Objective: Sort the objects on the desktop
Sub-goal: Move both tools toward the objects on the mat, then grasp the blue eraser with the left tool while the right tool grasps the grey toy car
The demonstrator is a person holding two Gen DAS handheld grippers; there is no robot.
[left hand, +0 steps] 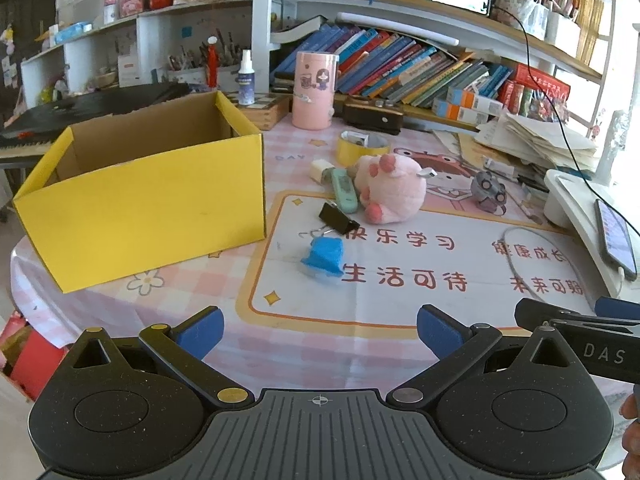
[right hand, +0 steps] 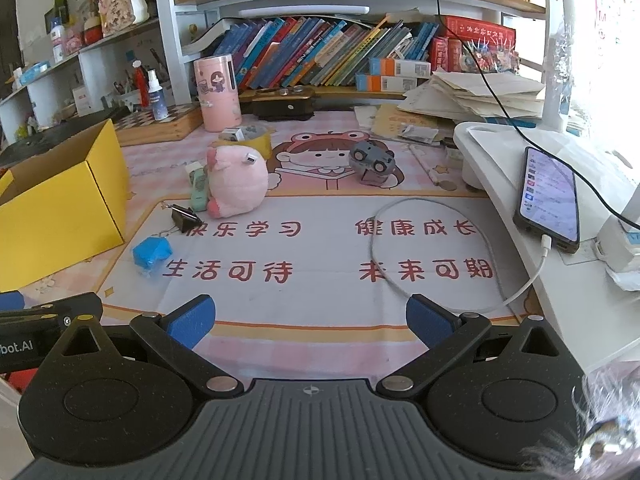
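An open yellow cardboard box point(left hand: 152, 204) point(right hand: 60, 208) stands at the left of the desk. On the mat lie a blue toy point(left hand: 324, 258) point(right hand: 151, 255), a black binder clip point(left hand: 338, 218) point(right hand: 185, 216), a pink plush point(left hand: 390, 188) point(right hand: 236, 182), a green device point(left hand: 344, 190) point(right hand: 199, 188), a yellow tape roll point(left hand: 362, 146) point(right hand: 250, 136) and a grey toy car point(left hand: 488, 190) point(right hand: 372, 156). My left gripper point(left hand: 320, 330) is open and empty, near the front edge. My right gripper point(right hand: 310, 318) is open and empty beside it.
A pink canister point(left hand: 314, 90) point(right hand: 218, 92), a spray bottle point(left hand: 246, 78) and rows of books point(left hand: 400, 64) stand at the back. A phone point(right hand: 550, 200) lies on a white stand point(right hand: 492, 152) at the right, with a white cable point(right hand: 440, 248) looping on the mat.
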